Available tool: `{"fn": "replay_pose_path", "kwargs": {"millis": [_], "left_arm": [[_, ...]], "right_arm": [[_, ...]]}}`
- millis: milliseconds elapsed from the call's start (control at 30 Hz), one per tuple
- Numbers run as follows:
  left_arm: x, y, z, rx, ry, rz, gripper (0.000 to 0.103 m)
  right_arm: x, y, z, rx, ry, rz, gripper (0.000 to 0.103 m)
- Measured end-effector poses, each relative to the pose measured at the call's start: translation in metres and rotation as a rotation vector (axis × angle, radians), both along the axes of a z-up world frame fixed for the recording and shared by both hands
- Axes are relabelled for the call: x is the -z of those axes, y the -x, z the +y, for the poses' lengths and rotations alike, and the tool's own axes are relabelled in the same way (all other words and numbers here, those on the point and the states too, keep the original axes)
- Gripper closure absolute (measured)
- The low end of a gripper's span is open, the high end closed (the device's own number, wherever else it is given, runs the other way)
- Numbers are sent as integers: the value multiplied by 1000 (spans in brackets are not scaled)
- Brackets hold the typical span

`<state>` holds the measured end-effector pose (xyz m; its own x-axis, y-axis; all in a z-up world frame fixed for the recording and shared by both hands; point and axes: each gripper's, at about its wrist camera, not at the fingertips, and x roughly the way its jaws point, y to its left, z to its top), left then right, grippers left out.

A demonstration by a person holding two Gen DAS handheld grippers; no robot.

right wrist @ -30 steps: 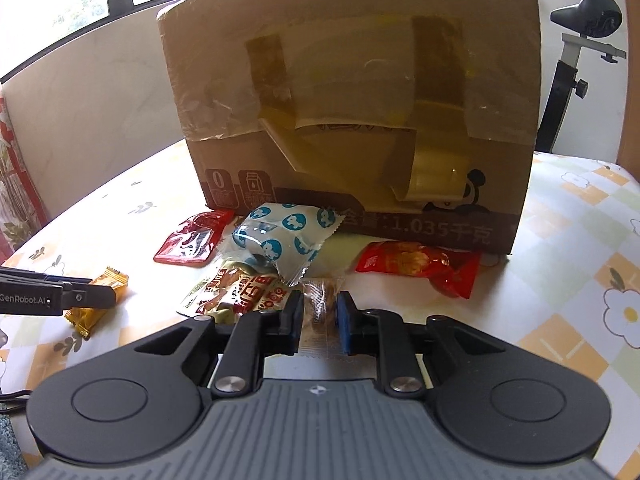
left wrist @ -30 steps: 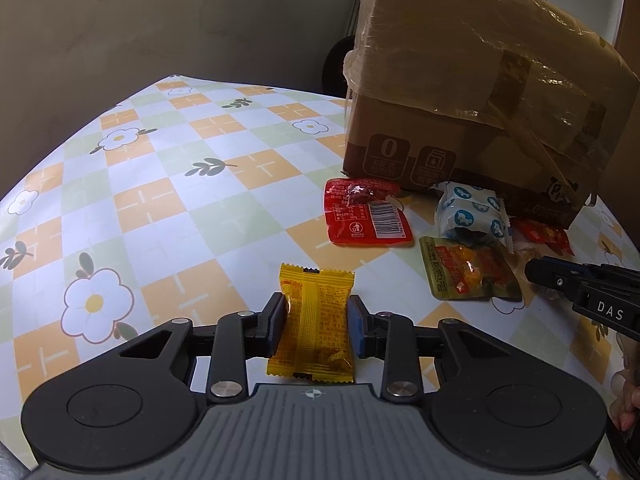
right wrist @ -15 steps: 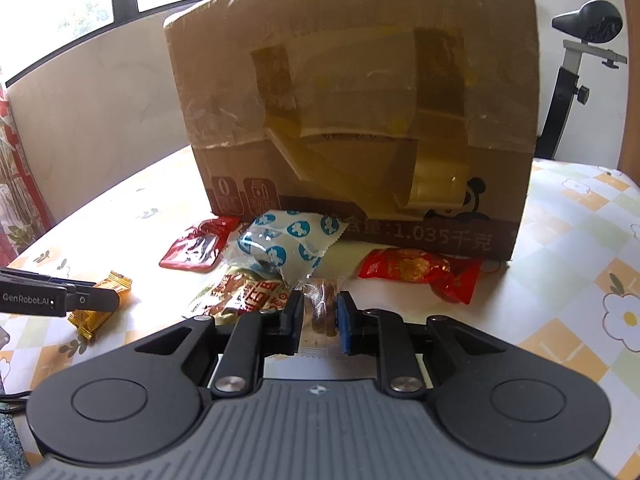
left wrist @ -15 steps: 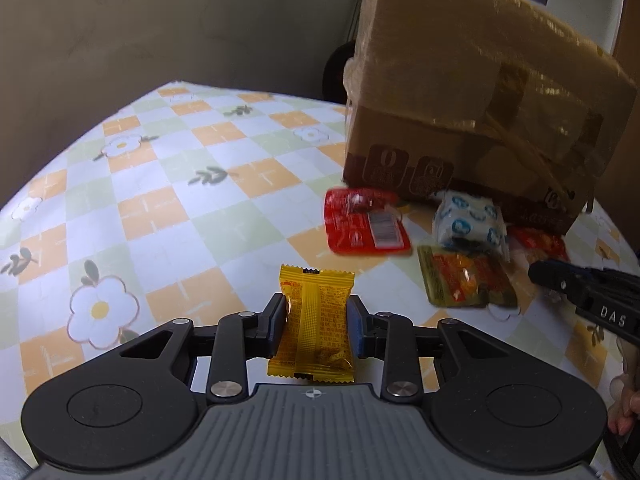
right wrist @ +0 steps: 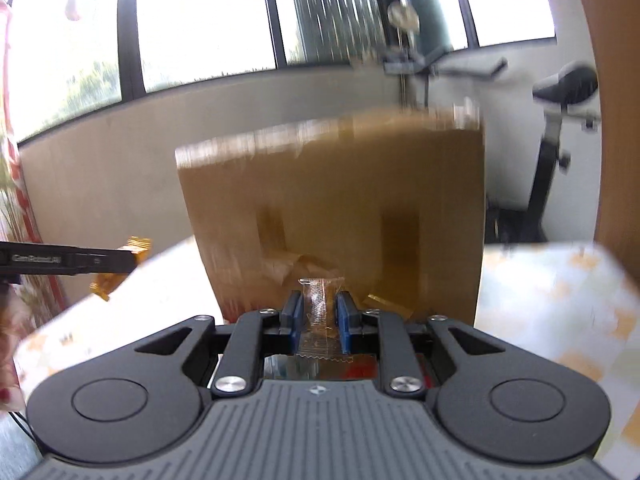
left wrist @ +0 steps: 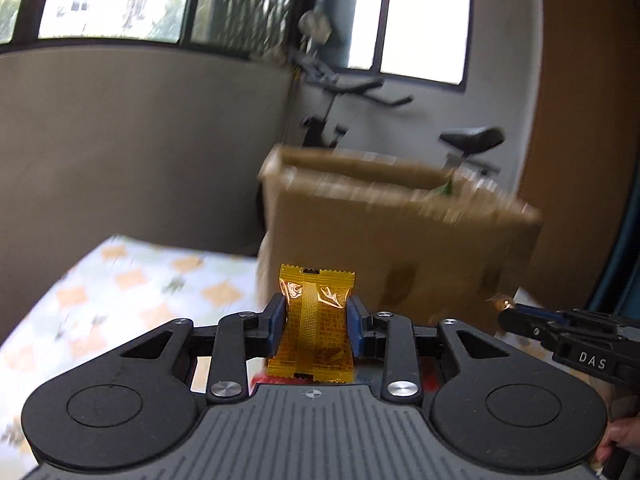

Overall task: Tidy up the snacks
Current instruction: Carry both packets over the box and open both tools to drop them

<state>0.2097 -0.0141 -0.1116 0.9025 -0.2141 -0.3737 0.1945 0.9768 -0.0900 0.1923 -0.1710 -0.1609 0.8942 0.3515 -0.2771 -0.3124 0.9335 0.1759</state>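
My left gripper (left wrist: pixel 316 322) is shut on a yellow snack packet (left wrist: pixel 314 332), held upright in the air before the big cardboard box (left wrist: pixel 400 248). My right gripper (right wrist: pixel 318 316) is shut on a small clear-wrapped snack (right wrist: pixel 320 320), also lifted and facing the cardboard box (right wrist: pixel 332 216). The box top (left wrist: pixel 360 168) stands open in the left wrist view. The right gripper's tip (left wrist: pixel 532 324) shows at the right edge there. In the right wrist view the left gripper's finger (right wrist: pixel 68 259) shows at left, the yellow packet (right wrist: pixel 120 268) sticking out of it. The other snacks on the table are mostly hidden behind the gripper bodies.
The table wears a checked flower-print cloth (left wrist: pixel 120 288). An exercise bike (left wrist: pixel 460 148) stands behind the box, under a row of windows (right wrist: pixel 200 20). A low grey wall (left wrist: pixel 120 140) runs behind the table. A brown panel (left wrist: pixel 580 120) rises at the right.
Both grippers have risen with their snacks and tilted up, so the box's open top, the bike and the windows have come into view. The loose snacks on the table have dropped out of sight.
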Motion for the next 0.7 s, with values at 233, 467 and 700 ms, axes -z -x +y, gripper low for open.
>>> {"fn": "replay_pose_path", "kwargs": {"millis": [233, 467, 700], "left_arm": [[-61, -52, -32, 70, 58, -86, 69], [-64, -121, -74, 103, 66, -11, 68], [-47, -157, -98, 108, -18, 68, 68]], "right_arm": [[-68, -29, -3, 10, 64, -142, 83], [-88, -89, -7, 130, 105, -93, 83], [-76, -113, -19, 174, 134, -7, 83]]}}
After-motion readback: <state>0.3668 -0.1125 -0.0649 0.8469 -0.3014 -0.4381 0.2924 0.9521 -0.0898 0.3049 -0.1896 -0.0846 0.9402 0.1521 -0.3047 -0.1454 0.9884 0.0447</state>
